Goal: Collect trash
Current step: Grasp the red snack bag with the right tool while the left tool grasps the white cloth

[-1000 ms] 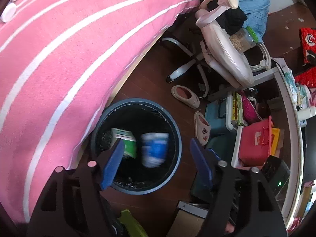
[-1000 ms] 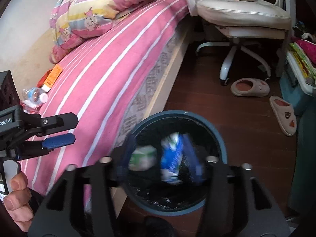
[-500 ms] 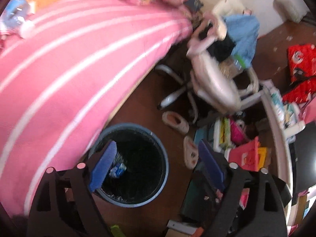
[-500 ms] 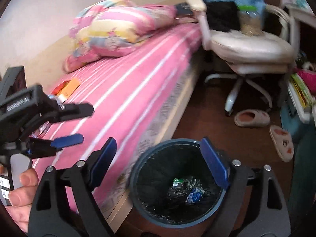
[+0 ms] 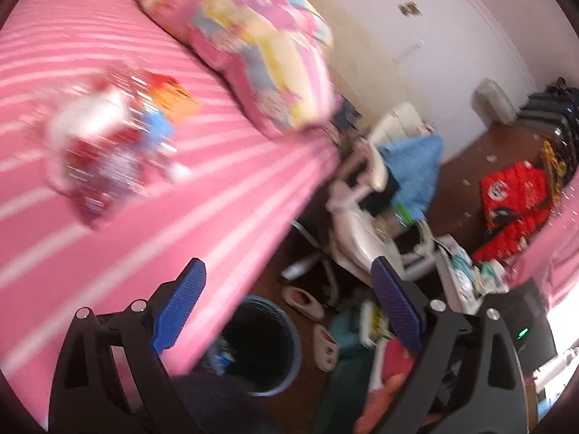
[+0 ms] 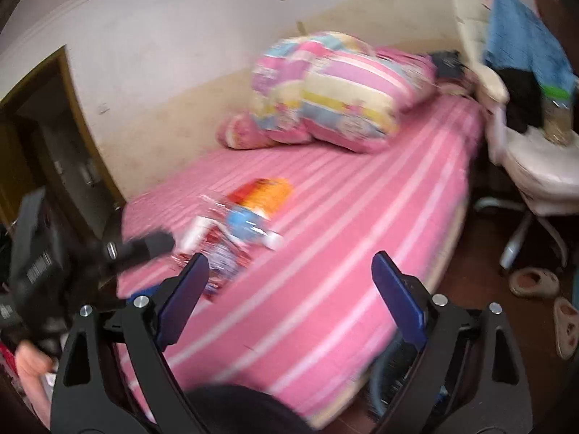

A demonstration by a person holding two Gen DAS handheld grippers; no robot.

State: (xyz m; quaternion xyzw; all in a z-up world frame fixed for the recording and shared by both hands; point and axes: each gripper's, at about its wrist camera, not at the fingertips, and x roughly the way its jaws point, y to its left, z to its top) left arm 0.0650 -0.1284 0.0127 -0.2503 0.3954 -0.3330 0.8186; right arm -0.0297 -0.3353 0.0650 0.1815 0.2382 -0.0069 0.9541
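A blurred pile of trash lies on the pink striped bed: a plastic bottle with a blue label (image 6: 249,226), an orange packet (image 6: 266,191) and a red-and-white wrapper (image 5: 96,152). A blue-rimmed bin (image 5: 262,347) with a black liner stands on the floor by the bed; its rim (image 6: 385,369) shows low in the right wrist view. My left gripper (image 5: 287,307) is open and empty above the bed edge and bin. My right gripper (image 6: 289,289) is open and empty over the bed, short of the trash. The left gripper's body (image 6: 54,264) shows at the left.
A folded quilt (image 6: 325,90) and pillow lie at the head of the bed. A white office chair (image 6: 532,152) with clothes stands at the right, slippers (image 6: 532,282) on the floor. Boxes and a desk edge (image 5: 452,278) crowd the floor beyond the bin.
Both grippers have lifted and swung from above the bin toward the bed. The two items dropped a second ago now lie in the bin. Both jaws have opened wider.
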